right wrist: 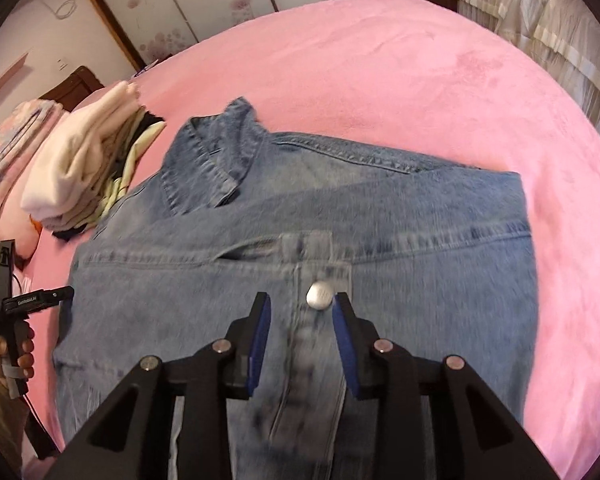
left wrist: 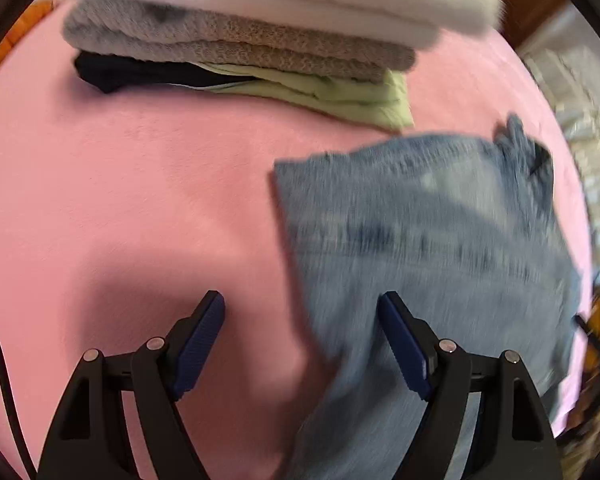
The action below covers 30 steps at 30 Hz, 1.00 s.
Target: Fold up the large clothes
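A blue denim jacket (right wrist: 340,216) lies partly folded on the pink bed cover (right wrist: 380,72), collar up at the far left, a silver button (right wrist: 320,295) on its placket. My right gripper (right wrist: 300,304) is open and empty just above the placket, the button between its pads. My left gripper (left wrist: 300,308) is open and empty over the jacket's left edge (left wrist: 420,232); its right finger is above denim, its left finger above bare pink cover. The left tool and the hand holding it show in the right wrist view (right wrist: 12,312).
A stack of folded clothes (left wrist: 260,32), white, grey, dark and pale green, sits on the bed beyond the jacket; it also shows in the right wrist view (right wrist: 88,160). Wardrobe doors and a curtain stand behind the bed.
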Available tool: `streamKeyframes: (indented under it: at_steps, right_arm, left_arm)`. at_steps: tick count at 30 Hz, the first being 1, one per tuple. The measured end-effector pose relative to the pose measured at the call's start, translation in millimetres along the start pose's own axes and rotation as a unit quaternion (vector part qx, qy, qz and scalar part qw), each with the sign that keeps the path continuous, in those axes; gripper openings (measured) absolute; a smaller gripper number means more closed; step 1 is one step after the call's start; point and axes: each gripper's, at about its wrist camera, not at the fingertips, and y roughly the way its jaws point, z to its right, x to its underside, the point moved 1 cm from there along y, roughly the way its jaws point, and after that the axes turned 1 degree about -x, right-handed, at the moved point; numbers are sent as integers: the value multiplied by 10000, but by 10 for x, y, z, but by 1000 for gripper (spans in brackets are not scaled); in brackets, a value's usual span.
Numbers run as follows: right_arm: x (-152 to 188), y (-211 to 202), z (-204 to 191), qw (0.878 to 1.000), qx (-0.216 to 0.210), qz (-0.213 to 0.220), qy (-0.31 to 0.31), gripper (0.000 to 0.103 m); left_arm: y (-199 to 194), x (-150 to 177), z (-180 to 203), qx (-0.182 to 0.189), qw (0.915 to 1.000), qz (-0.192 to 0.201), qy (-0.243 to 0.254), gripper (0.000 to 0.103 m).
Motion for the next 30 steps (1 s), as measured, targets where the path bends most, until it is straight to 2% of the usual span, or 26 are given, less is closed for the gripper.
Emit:
streamKeyframes:
  at_steps: [2, 6, 8, 9, 10, 11, 14, 16, 19, 22, 27, 29, 30]
  right_arm:
    - [-90, 111, 71, 9999, -101, -66, 70, 32]
    - [-211, 313, 85, 9989, -426, -204, -4, 32]
    - [-226, 445, 30, 9983, -447, -348, -144, 32]
    - [-224, 498, -10, 9983, -366, -381, -264, 33]
    - [-219, 532, -52, 9983, -309, -320, -381, 34]
    - [-214, 541, -76, 9982, -259, -278, -473, 34]
    - [-189, 581, -219, 9959, 99, -201, -873, 19]
    - [-183, 589, -313, 9945, 137, -155, -1026, 0]
    - [-210, 593, -458, 9915, 467, 83, -1208, 0]
    - [-239, 710, -445, 9900, 801, 122, -1151, 0]
    - [-297, 741, -358, 9914, 892, -26, -953, 0]
    - [-301, 597, -386, 9925, 869, 2, -863, 0]
    - [-291, 514, -398, 9934, 797, 40, -820, 1]
  left_arm:
    - [53, -113, 34, 138, 9999, -9, 4, 78]
    - [157, -225, 123, 144, 9998, -67, 128, 78]
    - [133, -248, 131, 270, 9995, 125, 54, 46]
    - [153, -262, 105, 215, 9996, 153, -50, 26]
    - [147, -259, 87, 179, 9996, 174, -144, 16]
    - [134, -255, 86, 180, 9995, 199, -142, 12]
    - [31, -219, 156, -72, 9989, 450, 119, 9]
    - [-40, -194, 231, -291, 9971, 682, 188, 8]
    - [-152, -206, 273, -495, 9931, 1030, 254, 8]
    - [-37, -214, 260, -652, 9922, 988, 382, 8]
    - [181, -175, 364, -991, 9873, 1011, 722, 9]
    - [96, -176, 401, -1114, 9852, 1062, 752, 15]
    - [70, -179, 439, -1200, 9841, 1073, 750, 26]
